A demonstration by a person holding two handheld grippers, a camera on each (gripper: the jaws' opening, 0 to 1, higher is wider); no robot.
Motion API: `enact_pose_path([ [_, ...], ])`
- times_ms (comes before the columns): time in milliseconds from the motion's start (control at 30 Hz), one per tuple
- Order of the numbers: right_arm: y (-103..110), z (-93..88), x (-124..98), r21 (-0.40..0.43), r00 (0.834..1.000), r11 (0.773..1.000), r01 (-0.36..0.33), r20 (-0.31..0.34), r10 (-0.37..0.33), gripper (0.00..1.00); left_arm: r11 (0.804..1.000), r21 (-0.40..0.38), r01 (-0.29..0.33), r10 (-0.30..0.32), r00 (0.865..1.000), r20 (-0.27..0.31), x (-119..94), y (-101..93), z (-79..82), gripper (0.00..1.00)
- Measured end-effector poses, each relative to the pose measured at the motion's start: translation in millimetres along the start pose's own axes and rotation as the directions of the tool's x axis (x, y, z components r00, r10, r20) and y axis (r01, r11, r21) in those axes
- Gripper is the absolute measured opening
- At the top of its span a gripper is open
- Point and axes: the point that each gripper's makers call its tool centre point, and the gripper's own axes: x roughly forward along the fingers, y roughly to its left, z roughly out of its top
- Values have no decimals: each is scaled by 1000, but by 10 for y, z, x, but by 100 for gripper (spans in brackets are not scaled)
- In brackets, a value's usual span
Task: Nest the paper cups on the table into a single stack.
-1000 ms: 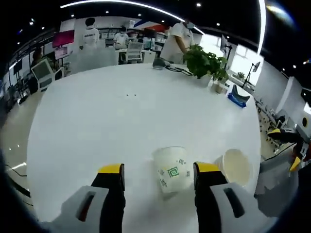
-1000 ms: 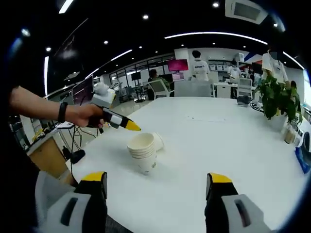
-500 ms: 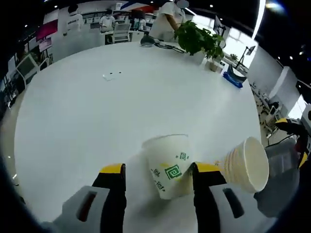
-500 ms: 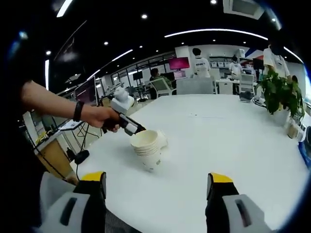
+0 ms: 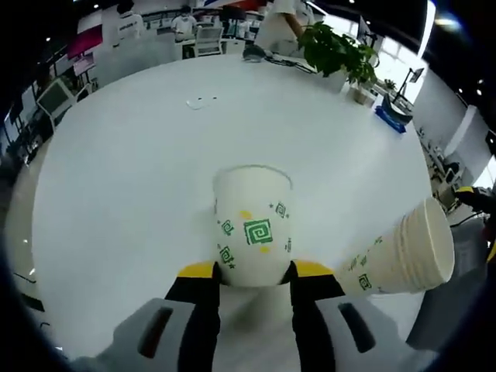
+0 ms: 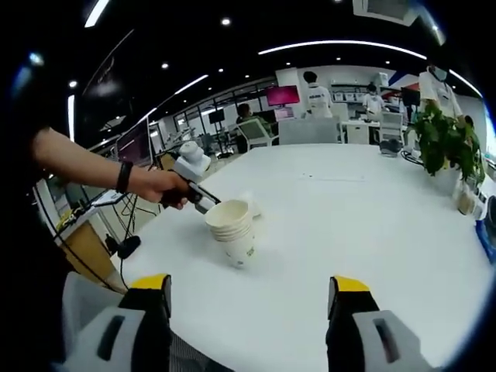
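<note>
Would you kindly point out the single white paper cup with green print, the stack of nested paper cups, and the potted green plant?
single white paper cup (image 5: 253,232), left gripper view, printed side wall.
stack of nested paper cups (image 6: 235,233), right gripper view, outer wall.
potted green plant (image 6: 443,142), right gripper view, leaves.

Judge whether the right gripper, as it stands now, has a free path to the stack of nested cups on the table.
Probably yes. The right gripper is open, and bare table lies between it and the stack of nested cups. The left gripper, shut on a single cup, sits just behind the stack.

A single cup (image 5: 253,226) stands on the table (image 5: 139,163), stack (image 5: 403,256) beside it.
</note>
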Motion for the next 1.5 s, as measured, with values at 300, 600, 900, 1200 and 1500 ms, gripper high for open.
enact_pose_path([
  [300, 26, 144, 25, -17, 999, 999, -28, 25, 29, 82, 999, 0, -49, 49, 997, 61, -260, 185, -178, 34],
  [600, 94, 252, 109, -58, 996, 995, -81, 35, 84, 82, 996, -31, -79, 82, 991, 108, -584, 239, -382, 34],
  [900, 42, 405, 127, -92, 990, 987, -133, 39, 137, 83, 993, -41, -114, 120, 973, 195, -1072, 66, -494, 34],
  [1200, 119, 568, 154, -76, 975, 974, -213, 52, 218, 82, 991, -9, -131, 130, 960, 248, -1384, -269, -565, 34],
  [1500, 481, 654, 272, -138, 938, 929, -344, -6, 347, 77, 993, 23, -117, 105, 951, 291, -1442, -547, -579, 34],
])
